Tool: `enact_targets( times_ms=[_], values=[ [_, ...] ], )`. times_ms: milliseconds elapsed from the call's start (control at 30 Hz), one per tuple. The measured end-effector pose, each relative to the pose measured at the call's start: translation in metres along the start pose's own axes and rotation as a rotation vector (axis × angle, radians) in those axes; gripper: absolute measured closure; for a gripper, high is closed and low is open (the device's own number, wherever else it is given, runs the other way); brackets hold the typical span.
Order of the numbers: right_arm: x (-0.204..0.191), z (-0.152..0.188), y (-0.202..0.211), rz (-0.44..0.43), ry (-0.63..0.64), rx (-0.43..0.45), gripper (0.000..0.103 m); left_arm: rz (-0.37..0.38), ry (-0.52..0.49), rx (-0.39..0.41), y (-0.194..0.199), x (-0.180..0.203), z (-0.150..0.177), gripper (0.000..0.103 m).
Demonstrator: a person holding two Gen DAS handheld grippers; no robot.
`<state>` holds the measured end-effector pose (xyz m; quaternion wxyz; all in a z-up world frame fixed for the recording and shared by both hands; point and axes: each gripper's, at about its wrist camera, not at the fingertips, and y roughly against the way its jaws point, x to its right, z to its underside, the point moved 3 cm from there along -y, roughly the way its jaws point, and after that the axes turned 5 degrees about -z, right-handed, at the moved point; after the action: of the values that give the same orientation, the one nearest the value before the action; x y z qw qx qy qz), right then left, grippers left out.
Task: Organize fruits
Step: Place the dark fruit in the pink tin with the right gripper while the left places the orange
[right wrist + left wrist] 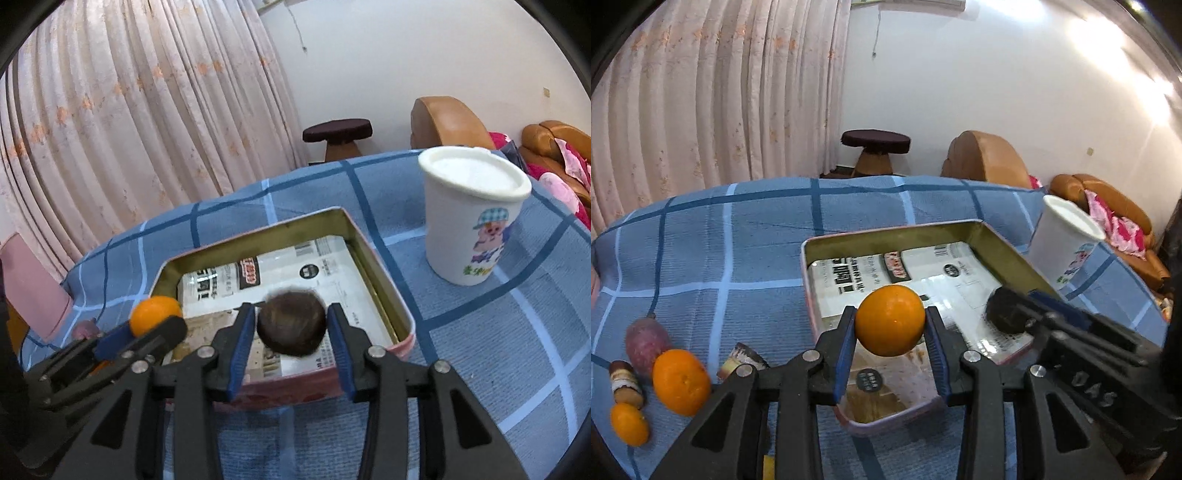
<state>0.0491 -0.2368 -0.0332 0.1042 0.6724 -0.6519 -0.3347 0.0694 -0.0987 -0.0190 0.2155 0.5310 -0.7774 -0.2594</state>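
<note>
The dark fruit (291,323) between the right gripper (291,332) pads is blurred; whether they press it, I cannot tell. The left gripper (891,330) clamps a smooth, glossy orange (890,319) above the paper-lined tin (997,243). More fruit (679,382) lies left of it.

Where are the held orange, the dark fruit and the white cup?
orange (890,320), left wrist view, middle of its peel.
dark fruit (291,323), right wrist view, centre of its top.
white cup (469,236), right wrist view, side wall.
</note>
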Motion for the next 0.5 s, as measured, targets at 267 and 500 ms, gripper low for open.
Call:
enact_targets(
  times_ms=[267,500],
  values=[
    [0.002,0.0,0.016,-0.003,-0.023,0.087,0.037,-0.079,-0.036,0.084,0.013,0.001,0.003,0.029],
    [-0.016,0.004,0.028,0.005,0.049,0.13,0.037,-0.091,-0.015,0.088,0.027,-0.022,0.007,0.028]
  ],
)
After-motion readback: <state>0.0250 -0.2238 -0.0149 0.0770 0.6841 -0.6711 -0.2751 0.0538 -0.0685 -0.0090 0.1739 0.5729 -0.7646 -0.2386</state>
